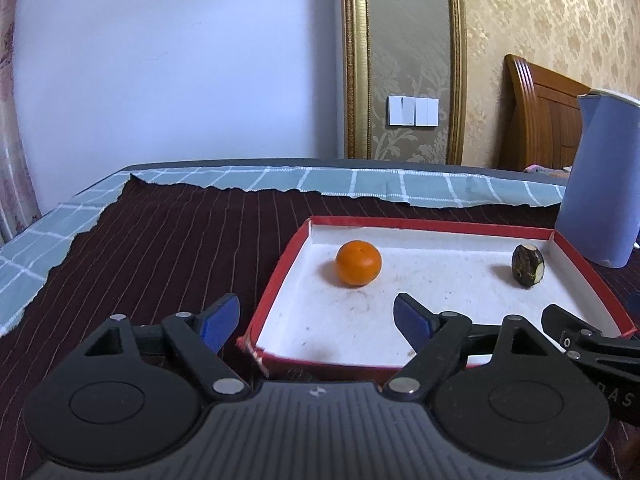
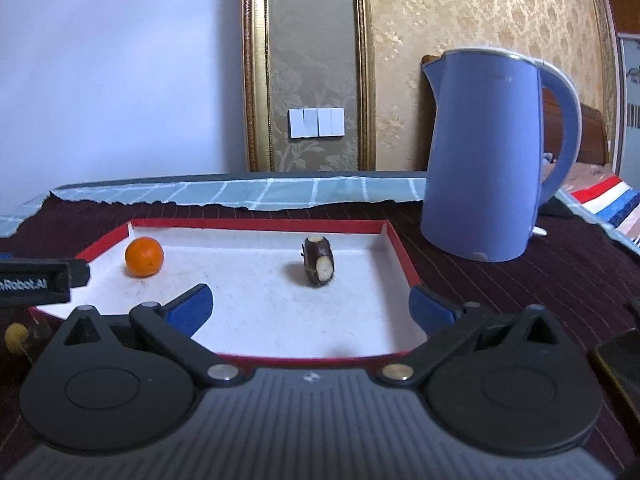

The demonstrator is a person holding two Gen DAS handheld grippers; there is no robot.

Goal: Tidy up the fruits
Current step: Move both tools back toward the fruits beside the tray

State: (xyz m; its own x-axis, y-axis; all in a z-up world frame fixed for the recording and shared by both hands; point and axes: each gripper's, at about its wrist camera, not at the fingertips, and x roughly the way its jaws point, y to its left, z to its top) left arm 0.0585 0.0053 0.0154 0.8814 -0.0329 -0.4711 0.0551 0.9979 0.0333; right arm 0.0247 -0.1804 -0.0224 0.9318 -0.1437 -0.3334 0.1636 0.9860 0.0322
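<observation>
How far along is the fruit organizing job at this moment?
Done, it seems: the orange and a dark sugarcane piece already lie apart in the red-rimmed tray. In hand: nothing; the left gripper and right gripper are both open and empty near the tray's front edge. Left: a small yellow object lies outside the tray; whether it is fruit, I cannot tell.

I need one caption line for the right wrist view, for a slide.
Open right hand-held gripper facing a red-rimmed tray with an orange and a dark fruit piece; blue kettle behind.
</observation>
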